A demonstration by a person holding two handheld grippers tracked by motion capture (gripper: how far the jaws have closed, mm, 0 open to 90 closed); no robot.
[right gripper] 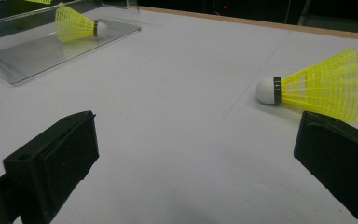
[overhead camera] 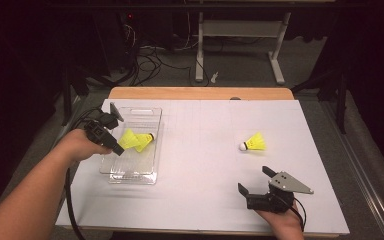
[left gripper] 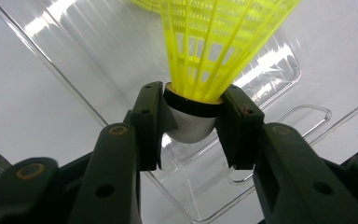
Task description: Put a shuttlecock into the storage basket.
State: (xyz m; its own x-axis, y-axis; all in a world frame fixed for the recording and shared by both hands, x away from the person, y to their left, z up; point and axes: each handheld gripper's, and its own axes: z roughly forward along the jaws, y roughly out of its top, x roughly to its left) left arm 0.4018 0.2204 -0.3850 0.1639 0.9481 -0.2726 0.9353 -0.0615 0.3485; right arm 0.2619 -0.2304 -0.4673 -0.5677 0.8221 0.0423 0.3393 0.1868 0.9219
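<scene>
My left gripper hovers over the clear plastic tray at the table's left. It is shut on the white cork of a yellow shuttlecock. In the left gripper view the pads squeeze that cork and the shuttlecock's skirt points away over the tray. A second yellow shuttlecock lies on its side in the tray. A third shuttlecock lies on the white mat at the right. My right gripper stands open near the front edge, just short of that shuttlecock, with nothing between its fingers.
A white gridded mat covers the wooden table. Beyond the far edge are a desk frame and loose cables on the floor. Bare mat stretches between the tray and the right shuttlecock.
</scene>
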